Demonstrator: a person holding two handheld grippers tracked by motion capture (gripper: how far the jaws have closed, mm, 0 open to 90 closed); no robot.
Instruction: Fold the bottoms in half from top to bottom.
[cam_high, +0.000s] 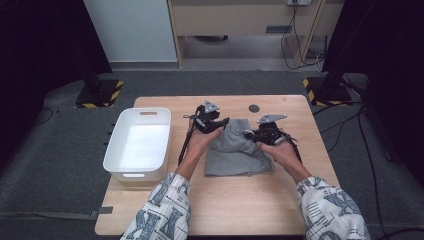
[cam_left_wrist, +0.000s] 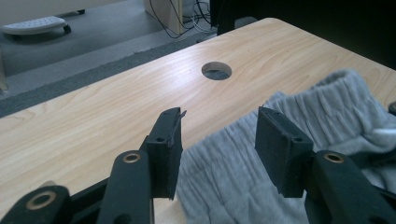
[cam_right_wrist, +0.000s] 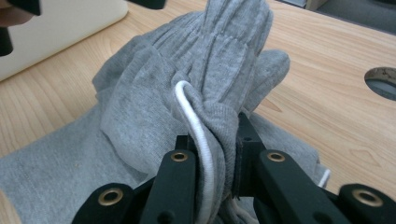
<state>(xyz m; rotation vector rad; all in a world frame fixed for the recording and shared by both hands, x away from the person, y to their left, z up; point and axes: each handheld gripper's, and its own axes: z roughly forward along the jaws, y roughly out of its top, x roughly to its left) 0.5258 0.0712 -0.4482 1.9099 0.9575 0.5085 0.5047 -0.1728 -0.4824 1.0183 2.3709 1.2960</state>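
A grey garment (cam_high: 235, 150) with a ribbed waistband and a white drawstring (cam_right_wrist: 194, 121) lies folded on the wooden table (cam_high: 240, 210). My right gripper (cam_high: 260, 134) is shut on its bunched waistband (cam_right_wrist: 219, 126), the cord caught between the jaws, and holds that edge a little above the table. My left gripper (cam_high: 214, 122) hovers at the garment's far left corner. In the left gripper view its jaws stand apart over the grey fabric (cam_left_wrist: 224, 172) with nothing pressed between the pads (cam_left_wrist: 275, 144).
A white plastic bin (cam_high: 139, 142) stands at the table's left edge, close to my left forearm. A round cable hole (cam_high: 254, 108) sits in the tabletop beyond the garment. Bare wood stretches along the near side of the table.
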